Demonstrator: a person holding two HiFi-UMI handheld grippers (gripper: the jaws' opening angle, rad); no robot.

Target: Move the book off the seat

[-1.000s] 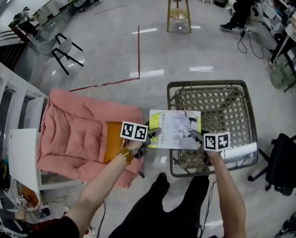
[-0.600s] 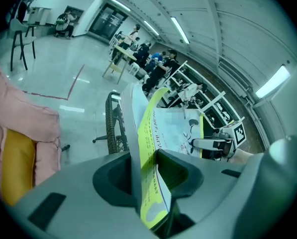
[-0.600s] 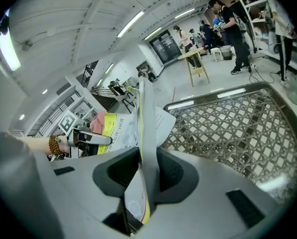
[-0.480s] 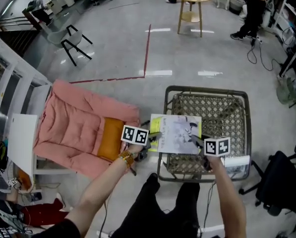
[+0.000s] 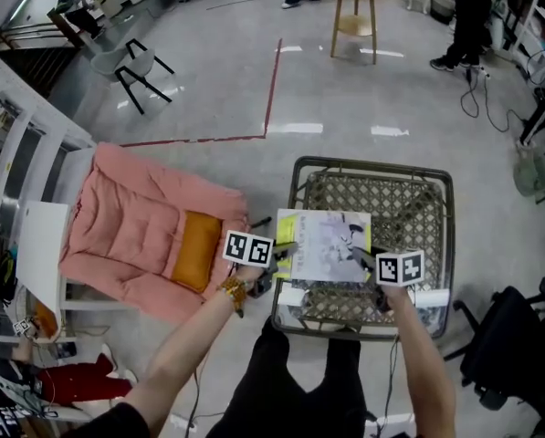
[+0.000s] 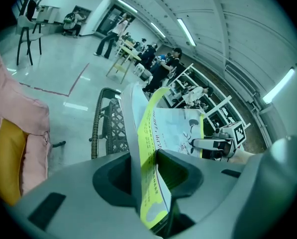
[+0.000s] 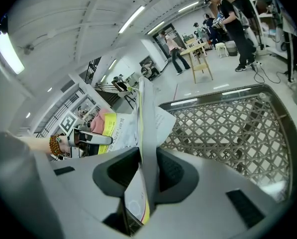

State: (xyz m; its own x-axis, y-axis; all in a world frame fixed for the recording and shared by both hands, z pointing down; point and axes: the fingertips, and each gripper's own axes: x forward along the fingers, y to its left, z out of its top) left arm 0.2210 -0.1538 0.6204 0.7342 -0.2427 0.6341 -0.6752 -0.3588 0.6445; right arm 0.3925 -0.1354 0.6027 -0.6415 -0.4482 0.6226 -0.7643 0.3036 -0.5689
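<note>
two grippers share the book [image 5: 327, 245], one on each short edge. left gripper [image 5: 284, 245] pinches the yellow-spine side, and in the left gripper view the pages stand clamped between its jaws. right gripper [image 5: 357, 257] is clamped on the opposite edge, with the cover sandwiched in its jaws. the book is in the air, roughly flat, over the near-left part of the woven seat [image 5: 409, 210], and i can't tell if it touches the weave.

doing the step well, my read: hold both pinches even so the thin book doesn't sag or slip. lift it clear of the metal rim before going sideways. move both grippers together at one height so the pages don't twist or tear. the pink armchair [image 5: 131, 235] with the orange cushion [image 5: 196, 250] sits just left. it looks like a possible drop spot, but that's a guess.

pose: both forearms come up from the bottom of the head view and converge on the book. left wrist wears a bead bracelet [image 5: 233, 288], and the marker cubes face up.
</note>
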